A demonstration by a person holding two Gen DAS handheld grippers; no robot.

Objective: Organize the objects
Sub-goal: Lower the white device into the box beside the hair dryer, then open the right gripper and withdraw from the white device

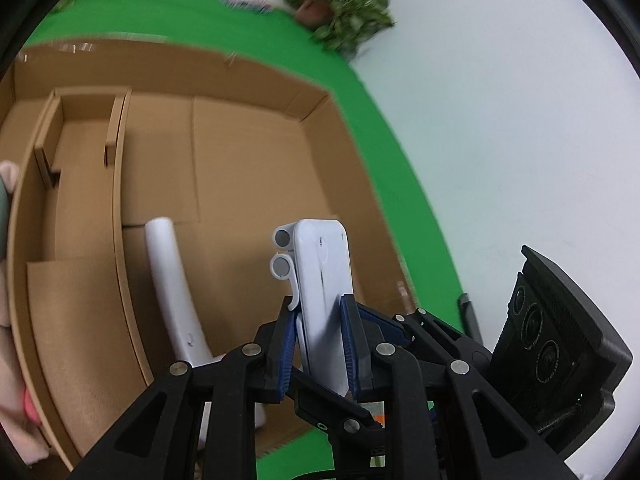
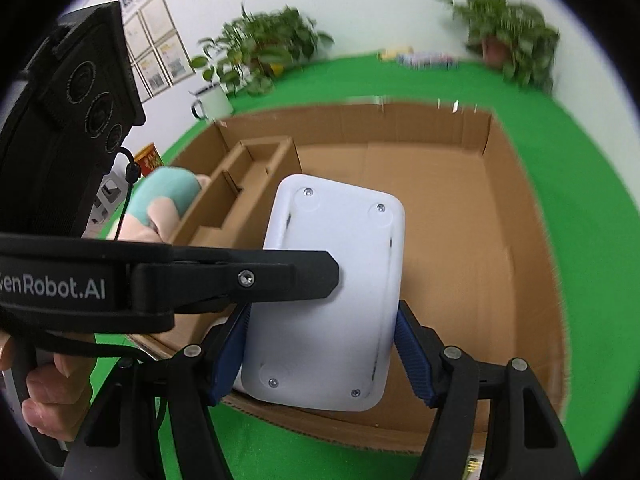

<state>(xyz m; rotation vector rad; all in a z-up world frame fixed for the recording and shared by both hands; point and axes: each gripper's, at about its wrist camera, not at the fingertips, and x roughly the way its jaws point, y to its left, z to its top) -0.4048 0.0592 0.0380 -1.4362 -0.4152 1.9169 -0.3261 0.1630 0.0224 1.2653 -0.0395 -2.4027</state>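
Note:
A white plastic device [image 2: 328,292] with screws in its flat underside is held by both grippers above a large open cardboard box [image 2: 460,208]. My right gripper [image 2: 320,352] has its blue pads on the device's two long sides. My left gripper [image 1: 318,344] is shut on the same device's edge [image 1: 324,280], which shows two grey round ends and a curved white arm [image 1: 172,284]. The left gripper's black body [image 2: 168,276] crosses the right wrist view. The box has small cardboard compartments [image 2: 248,176] at its left side.
A plush toy [image 2: 168,200], teal and pink, lies in the box's left compartment. The box stands on a green mat [image 2: 580,200]. Potted plants [image 2: 512,40] stand at the back by the white wall, with a white mug [image 2: 212,104] and a red can [image 2: 148,160].

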